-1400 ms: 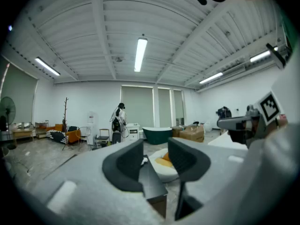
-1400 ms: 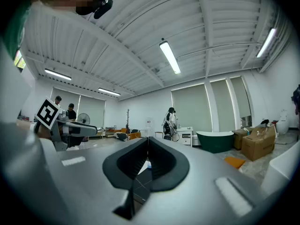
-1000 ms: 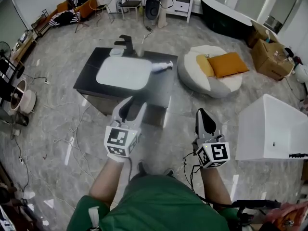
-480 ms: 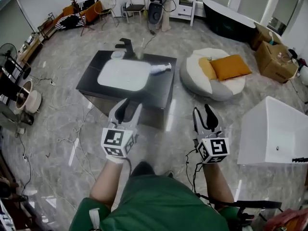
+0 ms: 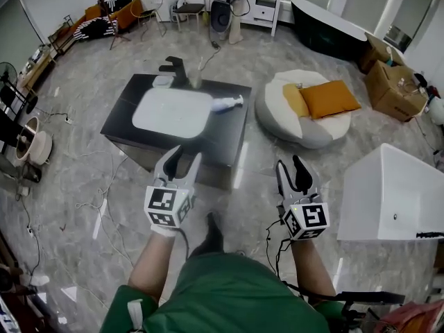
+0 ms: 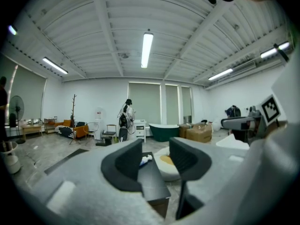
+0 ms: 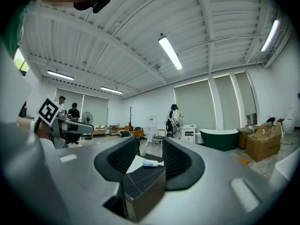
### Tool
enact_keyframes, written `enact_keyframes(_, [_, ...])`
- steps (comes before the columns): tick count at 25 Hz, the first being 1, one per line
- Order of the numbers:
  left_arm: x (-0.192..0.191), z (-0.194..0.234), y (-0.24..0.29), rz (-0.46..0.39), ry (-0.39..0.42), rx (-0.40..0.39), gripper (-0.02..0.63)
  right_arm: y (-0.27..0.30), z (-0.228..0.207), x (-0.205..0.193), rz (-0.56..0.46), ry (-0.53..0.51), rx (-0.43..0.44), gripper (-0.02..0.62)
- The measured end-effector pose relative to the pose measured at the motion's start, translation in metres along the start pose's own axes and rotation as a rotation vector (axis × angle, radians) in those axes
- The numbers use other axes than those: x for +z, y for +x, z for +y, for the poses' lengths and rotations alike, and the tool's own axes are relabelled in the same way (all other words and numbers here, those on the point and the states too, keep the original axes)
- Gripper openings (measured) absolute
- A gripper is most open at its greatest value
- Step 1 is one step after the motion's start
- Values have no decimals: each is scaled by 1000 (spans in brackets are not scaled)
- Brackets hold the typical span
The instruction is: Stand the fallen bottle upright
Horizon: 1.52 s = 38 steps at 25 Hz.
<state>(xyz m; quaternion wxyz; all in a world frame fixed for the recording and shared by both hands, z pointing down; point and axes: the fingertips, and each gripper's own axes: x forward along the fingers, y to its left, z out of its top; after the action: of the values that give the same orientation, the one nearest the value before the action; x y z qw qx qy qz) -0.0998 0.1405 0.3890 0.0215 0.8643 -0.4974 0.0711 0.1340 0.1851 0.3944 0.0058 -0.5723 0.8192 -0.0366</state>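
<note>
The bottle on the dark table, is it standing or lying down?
Lying down: the bottle rests on its side on the table, its cap pointing sideways, not up.

Left hand-held gripper (image 5: 184,154) jaws apart, right hand-held gripper (image 5: 289,165) jaws apart, both empty

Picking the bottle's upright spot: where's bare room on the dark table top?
Freest: the table's near right corner, bordered by the white basin and the fallen bottle. A narrower strip runs left of the basin. The far edge is crowded by the faucet.
</note>
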Motion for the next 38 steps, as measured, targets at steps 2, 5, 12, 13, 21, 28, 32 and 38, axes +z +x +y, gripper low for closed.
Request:
enact_keyframes(2, [-5,14,21,5,-4,-18,181,20,-3,-1,10,-13,-7,160])
enact_keyframes(5, [-4,38,55,-1,-17,-43,183,52,-12,4,25,-31,-38,160])
enact_keyframes(12, [-7,99,121,9,-22,-85,183,135,-22,2,66,-13,-87,160])
enact_keyframes(13, [-8,109,128,12,-19,-89,183,147,-21,0,75,-10,-87,160])
enact_keyframes(21, [-25,163,177,43,-19,-128,183,214,-14,-13,127,1,-103,160])
enact_keyframes(28, [-35,171,217,76,-17,-161,183,248,-34,-24,143,38,-104,160])
enact_keyframes(32, [-36,171,240,102,15,-165,183,271,-53,-29,135,73,-92,160])
enact_keyframes(38, [-51,164,292,188,30,-125,186,321,-100,-36,117,109,-37,158])
